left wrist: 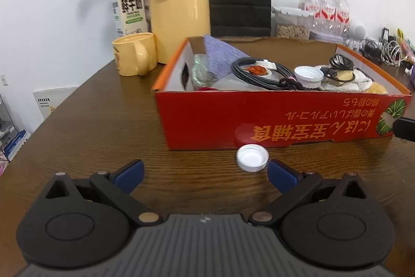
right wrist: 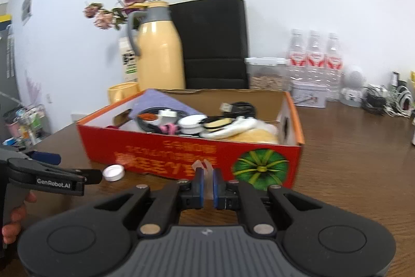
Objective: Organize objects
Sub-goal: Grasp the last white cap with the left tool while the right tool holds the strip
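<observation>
The white bottle cap (left wrist: 252, 157) lies open side up on the brown tabletop (left wrist: 103, 126), just in front of the red cardboard box (left wrist: 259, 118) and close to its long printed wall. My left claw (left wrist: 205, 173) stands wide open with nothing between its blue pads — the cap sits just beyond the right-hand pad (left wrist: 281, 176), near it but apart as far as I can tell. In the right wrist view I see that same left claw from the side, its tip pointing at the cap, with a hand (right wrist: 15, 217) around its grip.

My right claw (right wrist: 207, 188) is closed, its pads pinching something thin, clear and plastic-looking (right wrist: 205, 166) that pokes up past the fingertips; I cannot tell what it is. It hovers before the box's front wall, near the green pumpkin print.

The box already holds black cables, another white cap, a lilac cloth and some pale odds and ends. Behind it stand a yellow mug (left wrist: 135, 53) and a yellow thermos jug (left wrist: 179, 4).
</observation>
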A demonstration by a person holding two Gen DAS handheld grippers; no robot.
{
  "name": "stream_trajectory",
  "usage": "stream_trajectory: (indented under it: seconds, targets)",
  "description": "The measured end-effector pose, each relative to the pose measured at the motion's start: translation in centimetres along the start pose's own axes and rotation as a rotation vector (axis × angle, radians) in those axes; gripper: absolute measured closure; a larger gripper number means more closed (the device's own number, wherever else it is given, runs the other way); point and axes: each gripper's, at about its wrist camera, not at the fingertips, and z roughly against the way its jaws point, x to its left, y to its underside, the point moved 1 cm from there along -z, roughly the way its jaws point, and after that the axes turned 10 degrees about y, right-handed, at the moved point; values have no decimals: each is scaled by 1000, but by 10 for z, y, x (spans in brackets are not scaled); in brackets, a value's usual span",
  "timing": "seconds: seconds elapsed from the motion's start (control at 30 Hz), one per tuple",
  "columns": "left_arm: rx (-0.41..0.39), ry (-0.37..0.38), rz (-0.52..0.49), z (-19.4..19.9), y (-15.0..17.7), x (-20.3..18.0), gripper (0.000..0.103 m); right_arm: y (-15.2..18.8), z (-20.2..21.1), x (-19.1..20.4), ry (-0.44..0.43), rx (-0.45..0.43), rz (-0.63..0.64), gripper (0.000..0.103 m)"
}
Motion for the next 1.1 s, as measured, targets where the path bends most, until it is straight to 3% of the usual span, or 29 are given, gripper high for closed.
stream_trajectory:
  seconds: [0.27, 0.37, 0.43, 0.53, 1.1]
  targets:
    - [20, -11, 25, -20, -8, -7, 2, 1, 1, -5, -1, -7, -10, 97]
    - [31, 21, 23, -23, -7, -9, 26, 2, 2, -3, -4, -11, -6, 97]
    - [19, 55, 18, -19, -6, -11, 56, 2, 2, -3, -4, -11, -4, 97]
    - [7, 80, 14, -15, -4, -13, 73, 2, 3, -2, -3, -12, -3, 97]
    - [-95, 76, 37, 13, 2, -15, 74, 3, 8, 3, -9, -44, 13, 97]
